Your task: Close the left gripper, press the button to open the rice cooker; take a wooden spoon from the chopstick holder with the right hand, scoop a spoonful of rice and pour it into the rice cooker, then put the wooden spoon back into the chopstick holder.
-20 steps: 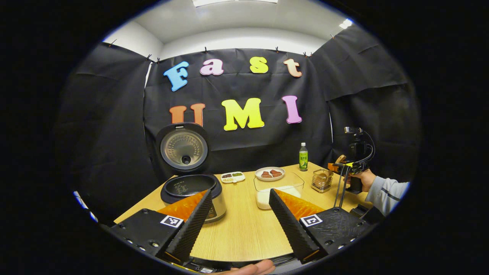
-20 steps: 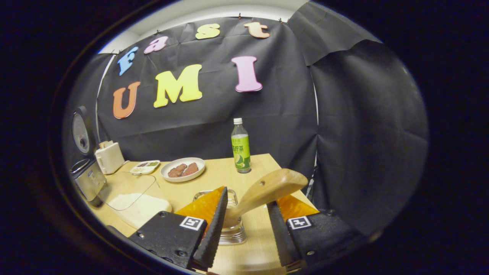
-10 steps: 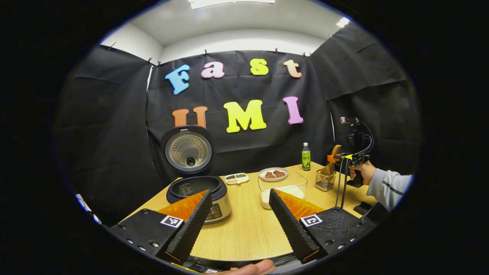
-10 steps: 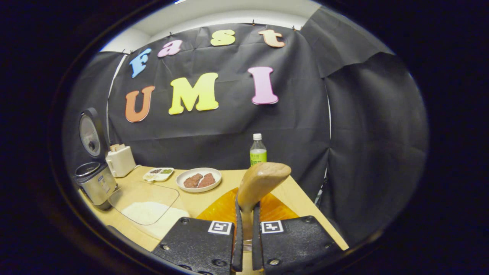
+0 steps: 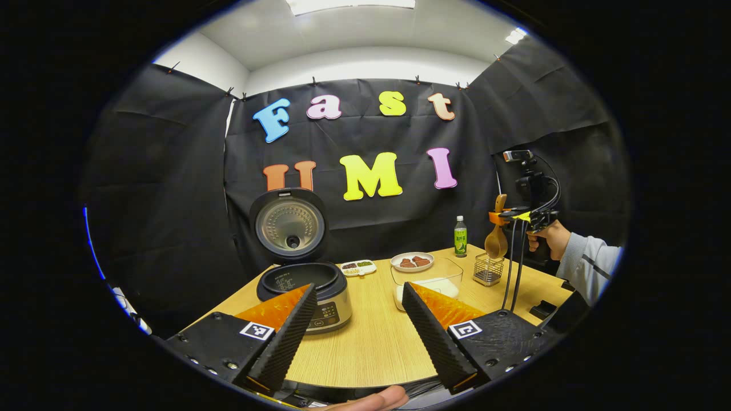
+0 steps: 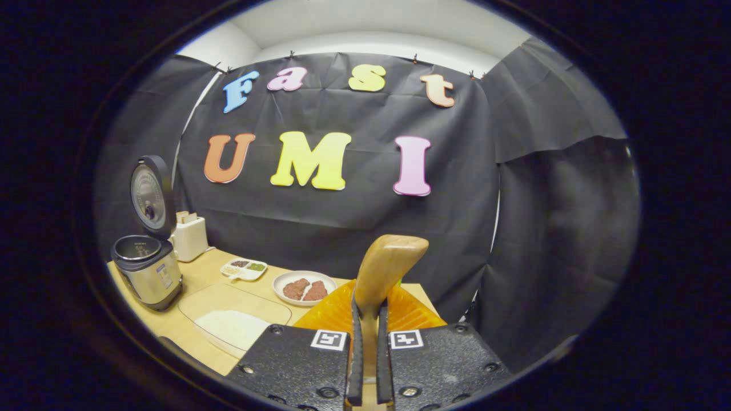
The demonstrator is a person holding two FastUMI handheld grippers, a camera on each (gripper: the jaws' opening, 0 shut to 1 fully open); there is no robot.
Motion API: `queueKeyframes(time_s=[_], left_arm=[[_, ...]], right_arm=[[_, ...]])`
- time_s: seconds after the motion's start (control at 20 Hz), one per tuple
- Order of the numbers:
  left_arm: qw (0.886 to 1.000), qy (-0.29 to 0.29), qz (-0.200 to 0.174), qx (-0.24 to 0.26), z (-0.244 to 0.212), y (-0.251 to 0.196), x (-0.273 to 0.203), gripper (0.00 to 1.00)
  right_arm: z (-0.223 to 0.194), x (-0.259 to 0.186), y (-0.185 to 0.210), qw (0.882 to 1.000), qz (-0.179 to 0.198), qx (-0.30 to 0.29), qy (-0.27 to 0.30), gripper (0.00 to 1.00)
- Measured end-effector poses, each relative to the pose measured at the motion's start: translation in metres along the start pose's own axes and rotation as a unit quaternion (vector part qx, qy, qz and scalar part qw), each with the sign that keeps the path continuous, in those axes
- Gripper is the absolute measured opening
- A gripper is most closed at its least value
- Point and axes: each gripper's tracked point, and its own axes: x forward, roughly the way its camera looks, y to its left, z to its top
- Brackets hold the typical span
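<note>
On the worktop (image 5: 371,342) the cooker (image 5: 302,285) stands with its lid (image 5: 290,225) swung up, the dark pot inside showing. Near it, toward the middle, sits a clear tub (image 5: 425,279) with white rice (image 5: 428,285) in the bottom. Behind the tub lie a plate (image 5: 412,261) with two brown pieces and a small divided dish (image 5: 358,266). A green-labelled bottle (image 5: 460,236) stands at the back edge.

Over at the far right the right tongs (image 5: 502,217) are pressed together on the spoon (image 5: 495,240), pinching its handle. A hand (image 5: 547,238) in a grey sleeve holds them. From the left gripper view the spoon hangs bowl-down above the wire holder (image 5: 488,269), clear of its rim. In the right gripper view the handle (image 6: 382,274) rises between the two fingers (image 6: 355,354) and leans a little rightward at the top. That view also shows the cooker (image 6: 145,274) far off to the left, a white box (image 6: 190,237) just behind it, the tub (image 6: 234,319) and the plate (image 6: 302,288).

Nearer to me, the left tongs (image 5: 358,319) are spread wide with nothing between them, held low over the near edge of the worktop. The cooker sits behind the left finger (image 5: 285,337) and the tub behind the right one.
</note>
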Motion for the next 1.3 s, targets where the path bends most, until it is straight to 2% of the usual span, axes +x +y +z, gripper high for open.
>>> queueKeyframes(time_s=[0.3, 0.5, 0.8, 0.95, 1.2, 1.3], left_arm=[[1.000, 0.004, 0.004, -0.004, 0.000, 0.009, -0.003, 0.96], [1.000, 0.005, 0.008, 0.001, -0.003, 0.017, -0.009, 0.96], [0.999, 0.008, 0.023, -0.028, -0.005, 0.032, -0.009, 0.95], [0.999, 0.003, 0.017, -0.046, -0.005, 0.033, -0.010, 0.96], [0.999, 0.002, 0.022, -0.043, -0.014, 0.044, -0.014, 0.96], [0.999, 0.010, 0.024, -0.048, -0.020, 0.045, -0.013, 0.96]], right_arm=[[0.018, -0.001, 0.061, 0.999, 0.049, 0.011, 0.006, 0.14], [0.021, 0.009, 0.098, 0.998, 0.059, 0.025, 0.009, 0.13], [-0.008, 0.037, 0.150, 0.997, 0.057, 0.040, 0.044, 0.13], [-0.037, 0.054, 0.162, 0.996, 0.038, 0.027, 0.074, 0.12], [-0.065, 0.064, 0.174, 0.994, 0.040, 0.028, 0.093, 0.12], [-0.071, 0.068, 0.169, 0.995, 0.025, 0.000, 0.096, 0.12]])
